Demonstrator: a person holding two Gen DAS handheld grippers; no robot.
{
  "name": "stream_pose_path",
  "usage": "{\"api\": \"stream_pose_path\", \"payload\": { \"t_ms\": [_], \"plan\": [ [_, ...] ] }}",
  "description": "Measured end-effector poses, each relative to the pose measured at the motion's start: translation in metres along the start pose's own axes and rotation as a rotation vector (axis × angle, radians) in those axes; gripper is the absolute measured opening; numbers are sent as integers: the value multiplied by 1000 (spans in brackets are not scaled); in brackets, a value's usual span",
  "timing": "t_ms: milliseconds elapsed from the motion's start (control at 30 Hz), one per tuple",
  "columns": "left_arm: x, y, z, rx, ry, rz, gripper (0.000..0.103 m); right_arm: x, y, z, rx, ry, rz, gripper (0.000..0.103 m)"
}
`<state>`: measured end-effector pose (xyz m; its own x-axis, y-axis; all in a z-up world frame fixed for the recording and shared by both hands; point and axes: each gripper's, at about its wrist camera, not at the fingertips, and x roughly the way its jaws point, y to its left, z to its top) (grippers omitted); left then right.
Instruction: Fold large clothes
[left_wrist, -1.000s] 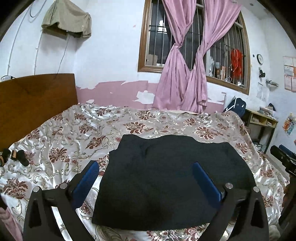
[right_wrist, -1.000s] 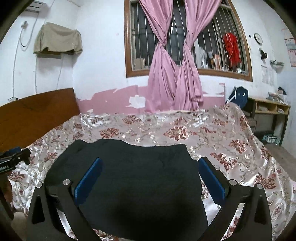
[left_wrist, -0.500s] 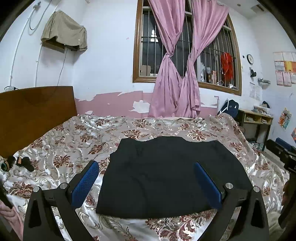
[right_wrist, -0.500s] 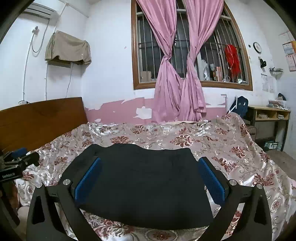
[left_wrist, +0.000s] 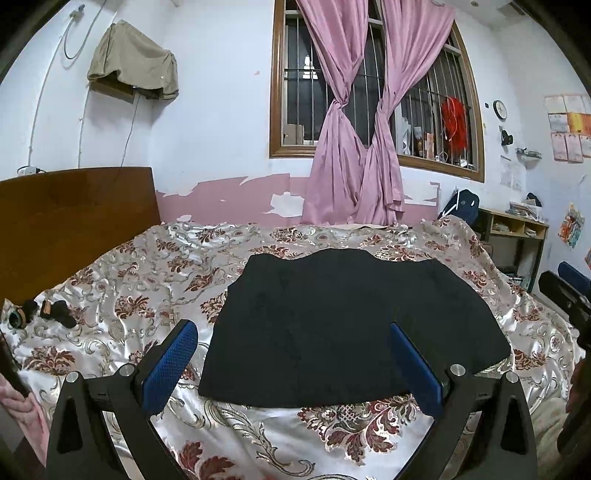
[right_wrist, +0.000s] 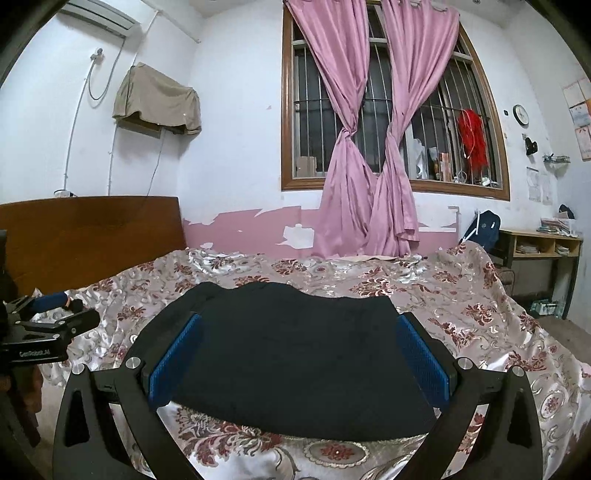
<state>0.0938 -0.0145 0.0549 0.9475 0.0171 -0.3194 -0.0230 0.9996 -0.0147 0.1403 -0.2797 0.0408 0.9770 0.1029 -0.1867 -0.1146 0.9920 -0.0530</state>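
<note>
A black garment (left_wrist: 343, 321) lies folded flat into a rough rectangle on the flowered bedspread (left_wrist: 147, 280). It fills the middle of the right wrist view too, black garment (right_wrist: 295, 354). My left gripper (left_wrist: 291, 354) hovers open above the garment's near edge, holding nothing. My right gripper (right_wrist: 299, 350) is also open and empty, raised over the near edge of the cloth. The left gripper shows at the left edge of the right wrist view (right_wrist: 48, 332), and the right gripper at the right edge of the left wrist view (left_wrist: 569, 295).
A wooden headboard (left_wrist: 70, 221) stands at the left. Small dark items (left_wrist: 48, 312) lie on the bedspread near it. Pink curtains (left_wrist: 354, 155) hang over a barred window behind the bed. A wooden desk (right_wrist: 543, 254) with a dark bag (right_wrist: 484, 227) stands at the right.
Both grippers have pulled back and risen from the garment, staying open. The garment looks smaller and lies still on the bed.
</note>
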Motion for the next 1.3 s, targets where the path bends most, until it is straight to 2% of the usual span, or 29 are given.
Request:
{"api": "stream_pose_path", "payload": {
  "t_ms": [333, 633, 833, 1033, 1300],
  "plan": [
    [-11, -2, -20, 20, -16, -1, 103, -12, 7, -20, 5, 20, 2, 101],
    [-7, 0, -43, 17, 10, -7, 103, -14, 10, -40, 10, 57, -1, 101],
    [-7, -4, -59, 30, -7, -1, 103, -15, 10, -57, 15, 74, -12, 101],
    [6, -8, -75, 58, 47, -9, 103, -8, 12, -68, 15, 97, -14, 101],
    [14, -6, -80, 50, 60, 5, 103, 2, 7, -77, 12, 122, -46, 101]
  ]
}}
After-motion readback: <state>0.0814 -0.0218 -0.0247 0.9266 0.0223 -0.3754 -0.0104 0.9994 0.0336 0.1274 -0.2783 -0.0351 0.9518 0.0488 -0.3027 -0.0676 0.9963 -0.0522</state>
